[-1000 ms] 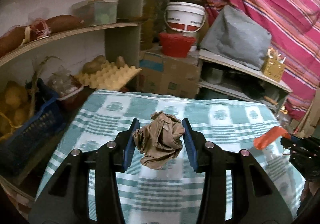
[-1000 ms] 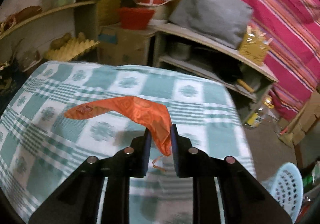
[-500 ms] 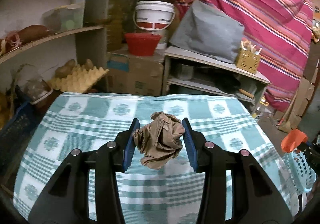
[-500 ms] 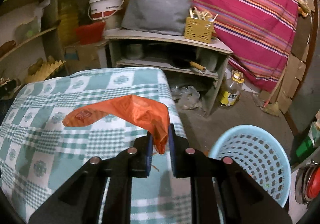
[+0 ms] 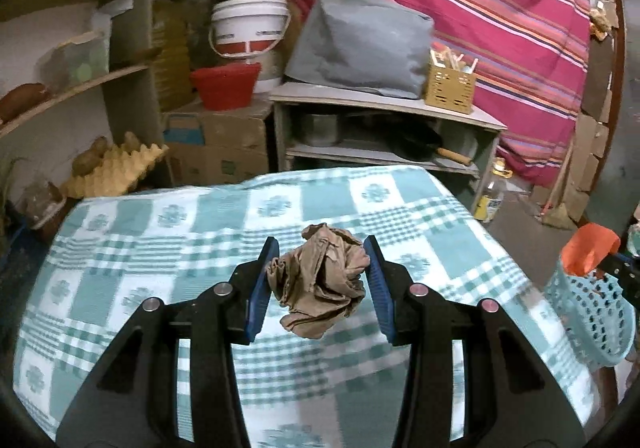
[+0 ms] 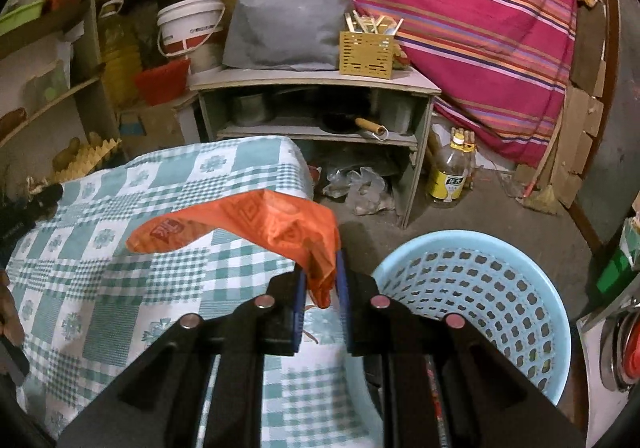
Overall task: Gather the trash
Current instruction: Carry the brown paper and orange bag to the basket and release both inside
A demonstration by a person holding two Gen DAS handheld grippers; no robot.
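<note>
My right hand-held gripper (image 6: 320,288) pinches the orange wrapper (image 6: 256,224) just left of the blue basket (image 6: 472,248). Releasing now risks missing its rim. My left hand-held gripper (image 5: 320,280) clamps the crumpled brown paper (image 5: 320,284).

A cramped home storeroom or pantry, this one. Rough wooden shelves (image 5: 100,77) carry pots, a white bucket (image 5: 250,27) and egg trays (image 5: 116,167), a cooking-oil bottle (image 6: 450,175) stands on the bare floor, and a striped cloth (image 6: 460,7) drapes the back.

wad (image 5: 320,280): crumpled matt brown paper | wrapper (image 6: 256,226): thin orange plastic, prob. glossy | basket (image 6: 516,268): perforated blue plastic
</note>
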